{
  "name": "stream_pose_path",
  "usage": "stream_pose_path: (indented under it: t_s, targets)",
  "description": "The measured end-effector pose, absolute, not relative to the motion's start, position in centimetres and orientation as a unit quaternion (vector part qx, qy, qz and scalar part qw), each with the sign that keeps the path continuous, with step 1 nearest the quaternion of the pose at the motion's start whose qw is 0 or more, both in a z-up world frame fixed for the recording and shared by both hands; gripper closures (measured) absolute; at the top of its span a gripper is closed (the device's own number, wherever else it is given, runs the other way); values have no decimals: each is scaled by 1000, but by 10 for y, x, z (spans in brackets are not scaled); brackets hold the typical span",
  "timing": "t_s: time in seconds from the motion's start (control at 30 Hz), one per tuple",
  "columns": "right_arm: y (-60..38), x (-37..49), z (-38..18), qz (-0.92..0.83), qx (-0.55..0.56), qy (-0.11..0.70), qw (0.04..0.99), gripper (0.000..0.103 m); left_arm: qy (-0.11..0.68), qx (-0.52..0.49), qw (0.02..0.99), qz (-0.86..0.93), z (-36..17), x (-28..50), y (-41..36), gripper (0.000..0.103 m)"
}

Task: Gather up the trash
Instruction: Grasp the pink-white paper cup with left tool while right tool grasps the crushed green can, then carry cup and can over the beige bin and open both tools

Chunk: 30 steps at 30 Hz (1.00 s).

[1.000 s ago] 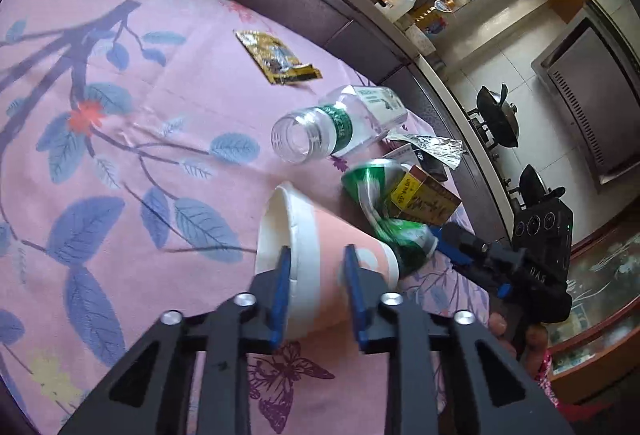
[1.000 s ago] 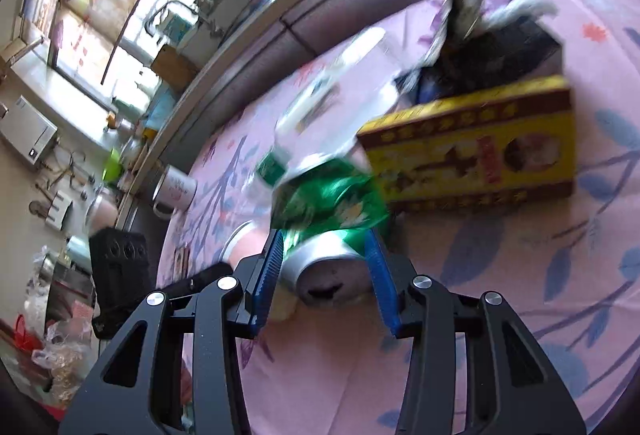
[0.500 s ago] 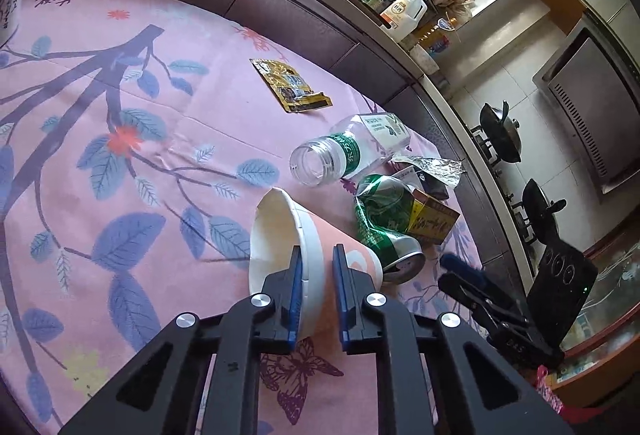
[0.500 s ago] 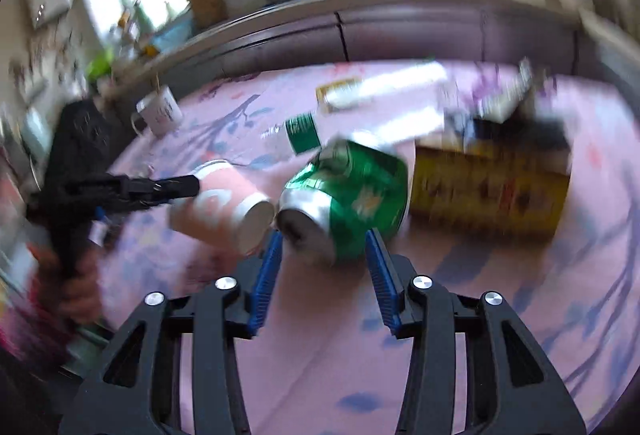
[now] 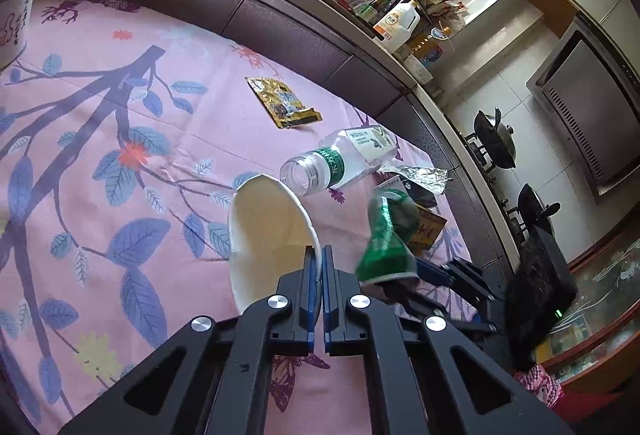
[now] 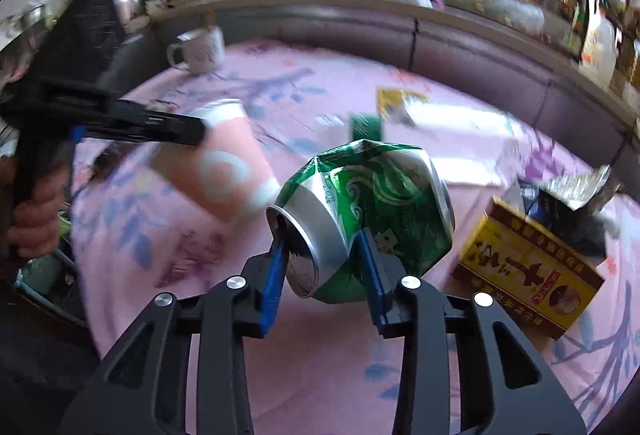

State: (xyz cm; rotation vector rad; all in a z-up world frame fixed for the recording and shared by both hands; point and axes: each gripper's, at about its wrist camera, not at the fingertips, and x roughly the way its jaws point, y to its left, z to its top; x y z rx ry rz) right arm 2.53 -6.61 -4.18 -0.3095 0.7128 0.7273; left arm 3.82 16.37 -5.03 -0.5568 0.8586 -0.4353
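Observation:
A pink and white paper cup (image 5: 268,235) is tipped with its mouth toward the left wrist camera. My left gripper (image 5: 318,255) is shut on its rim wall, one pad inside and one outside. The right wrist view shows the same cup (image 6: 228,171) with the left gripper (image 6: 196,129) on it. A crushed green can (image 6: 372,211) sits between the blue pads of my right gripper (image 6: 322,251), whose jaws are closing and press its sides. The can (image 5: 384,247) hangs just right of the cup, above the pink tablecloth (image 5: 120,75).
On the cloth lie a clear plastic bottle (image 5: 340,163), a yellow wrapper (image 5: 282,101), a yellow box (image 6: 528,267) and crumpled foil (image 6: 576,183). A white mug (image 6: 200,49) stands at the far side. A cluttered kitchen counter runs behind the table.
The left jaws closed from around the cup onto its rim wall and raised it. The right gripper rolled and swung over, carrying the can up beside the cup.

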Motion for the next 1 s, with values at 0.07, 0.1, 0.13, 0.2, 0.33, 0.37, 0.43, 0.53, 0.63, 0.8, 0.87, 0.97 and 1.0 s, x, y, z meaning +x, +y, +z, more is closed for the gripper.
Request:
stream_pose_path:
  t_s: [0.07, 0.1, 0.13, 0.2, 0.33, 0.37, 0.43, 0.53, 0.63, 0.8, 0.87, 0.97, 1.0]
  targets:
    - [-67, 13, -31, 348, -138, 325, 868, 70, 403, -267, 849, -212, -45, 36, 163, 100]
    - [-71, 8, -26, 345, -130, 319, 873, 71, 401, -266, 850, -214, -42, 35, 162, 100]
    - [-76, 5, -23, 339, -124, 314, 878, 71, 399, -265, 851, -216, -39, 34, 160, 100]
    - [-89, 0, -17, 325, -112, 307, 887, 71, 394, -259, 853, -225, -32, 31, 153, 100]
    - [-122, -8, -16, 283, -90, 308, 904, 71, 389, -241, 854, -247, -20, 32, 132, 100]
    - [-136, -9, -17, 267, -80, 312, 908, 71, 390, -235, 853, -256, -17, 35, 122, 100]
    - [-160, -8, -17, 242, -63, 316, 915, 71, 394, -226, 849, -270, -14, 38, 106, 100]
    - [-201, -11, -16, 202, -36, 315, 927, 71, 405, -203, 839, -303, -11, 46, 67, 100]
    - [-247, -18, -16, 153, -7, 313, 937, 71, 414, -164, 828, -341, -7, 53, 13, 100]
    - [-316, -34, -18, 78, 30, 302, 950, 72, 425, -114, 807, -395, 0, 61, -73, 100]
    - [-346, -42, -21, 48, 50, 299, 952, 72, 424, -91, 801, -412, 3, 63, -105, 100]
    - [-379, -51, -26, 17, 71, 295, 953, 72, 425, -62, 794, -431, 7, 66, -152, 100]
    - [-389, -53, -28, 9, 75, 294, 953, 72, 426, -54, 791, -436, 8, 67, -169, 100]
